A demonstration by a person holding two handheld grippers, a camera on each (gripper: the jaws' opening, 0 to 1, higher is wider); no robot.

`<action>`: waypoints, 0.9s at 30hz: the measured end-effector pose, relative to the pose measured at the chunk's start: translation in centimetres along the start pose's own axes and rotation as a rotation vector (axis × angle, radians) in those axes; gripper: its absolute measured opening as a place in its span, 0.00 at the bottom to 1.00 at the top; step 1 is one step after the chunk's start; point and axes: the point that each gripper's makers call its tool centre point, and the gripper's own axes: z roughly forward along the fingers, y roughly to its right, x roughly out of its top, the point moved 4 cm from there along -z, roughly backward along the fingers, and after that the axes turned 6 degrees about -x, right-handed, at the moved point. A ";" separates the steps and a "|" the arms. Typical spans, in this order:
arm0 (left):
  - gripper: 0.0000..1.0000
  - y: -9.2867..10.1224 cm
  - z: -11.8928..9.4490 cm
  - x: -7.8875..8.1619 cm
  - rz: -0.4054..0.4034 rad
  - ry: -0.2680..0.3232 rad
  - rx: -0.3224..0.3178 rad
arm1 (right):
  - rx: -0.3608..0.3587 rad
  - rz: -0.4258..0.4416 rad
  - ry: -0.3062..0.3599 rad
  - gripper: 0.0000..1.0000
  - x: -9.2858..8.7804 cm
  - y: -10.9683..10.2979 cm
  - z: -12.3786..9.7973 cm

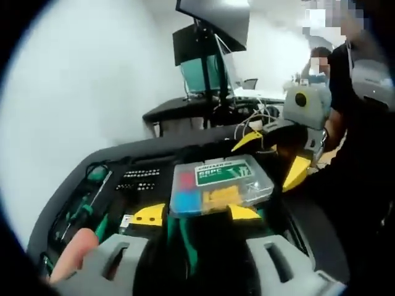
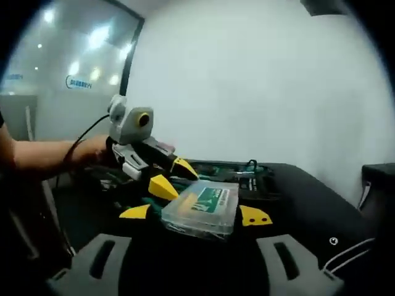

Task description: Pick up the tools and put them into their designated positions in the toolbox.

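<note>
Grippers flanking a clear parts box over the open toolbox

Seen in the left gripper view: left gripper (image 1: 195,214) with yellow tips spread, one at each lower corner of the clear plastic parts box (image 1: 221,185), touching or just short of it; whether truly pinching cannot be told. Entering from the right, right gripper (image 1: 274,157), jaws spread, one yellow tip above the box's far corner, the other just beside its right edge. Box with green label and small red, blue and yellow parts inside, sitting over the middle of the black toolbox (image 1: 68,185). In the toolbox's left side, green-handled screwdrivers (image 1: 83,206) lying in slots; further back, a rack of small bits (image 1: 137,179). Behind all this, a desk with a dark monitor (image 1: 213,28), plus a person in dark clothing at right.

Seen in the right gripper view: right gripper (image 2: 194,214) spread wide, yellow tips on either side of the same parts box (image 2: 203,208), close to its lower edges. Left gripper (image 2: 165,176) coming in from the left, held by a bare hand (image 2: 92,151), jaws apart, yellow tips at the box's far left corner. Toolbox (image 2: 290,197) stretching off right, a green-handled tool (image 2: 250,168) behind the parts box. White wall behind, glass partition at upper left.
</note>
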 end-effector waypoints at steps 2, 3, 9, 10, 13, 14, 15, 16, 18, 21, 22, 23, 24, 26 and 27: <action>0.39 0.0 0.1 0.0 0.004 -0.004 -0.004 | 0.000 0.007 -0.031 0.51 -0.6 0.1 0.2; 0.39 0.1 0.1 0.0 0.003 -0.005 -0.008 | 0.003 0.017 -0.049 0.51 -0.9 0.1 0.3; 0.39 0.4 0.7 0.5 0.002 -0.007 -0.009 | 0.002 0.001 -0.060 0.49 -0.8 1.0 -0.1; 0.39 0.4 0.9 0.7 0.003 -0.009 -0.008 | 0.002 0.002 -0.063 0.49 -0.8 1.1 -0.2; 0.39 0.3 1.3 1.0 0.008 -0.013 -0.005 | 0.000 0.003 -0.072 0.49 -0.8 1.6 -0.4; 0.39 0.3 1.5 1.1 0.009 -0.015 -0.004 | 0.000 0.003 -0.076 0.49 -0.7 1.8 -0.4; 0.39 0.3 1.6 1.2 0.009 -0.018 -0.004 | 0.000 0.002 -0.081 0.49 -0.7 1.9 -0.5; 0.39 0.2 1.8 1.4 0.012 -0.020 -0.003 | -0.001 -0.003 -0.088 0.49 -0.7 2.0 -0.6; 0.39 0.2 2.1 1.6 0.015 -0.022 -0.001 | -0.007 -0.018 -0.100 0.48 -0.7 2.2 -0.7; 0.38 0.0 2.5 1.8 0.024 -0.029 0.001 | -0.013 -0.018 -0.111 0.48 -0.8 2.7 -0.9; 0.38 -0.1 2.7 1.9 0.025 -0.030 0.000 | -0.016 -0.021 -0.113 0.48 -0.8 2.9 -1.0; 0.38 -0.1 2.9 2.0 0.024 -0.029 -0.001 | -0.019 -0.022 -0.114 0.48 -0.8 3.1 -1.1; 0.38 -0.2 3.0 2.1 0.025 -0.029 -0.001 | -0.020 -0.025 -0.115 0.48 -0.8 3.2 -1.1; 0.38 -0.3 3.4 2.3 0.026 -0.027 0.000 | -0.022 -0.028 -0.119 0.48 -0.8 3.6 -1.2; 0.38 -0.3 3.6 2.3 0.026 -0.025 0.001 | -0.023 -0.028 -0.122 0.48 -0.8 3.8 -1.3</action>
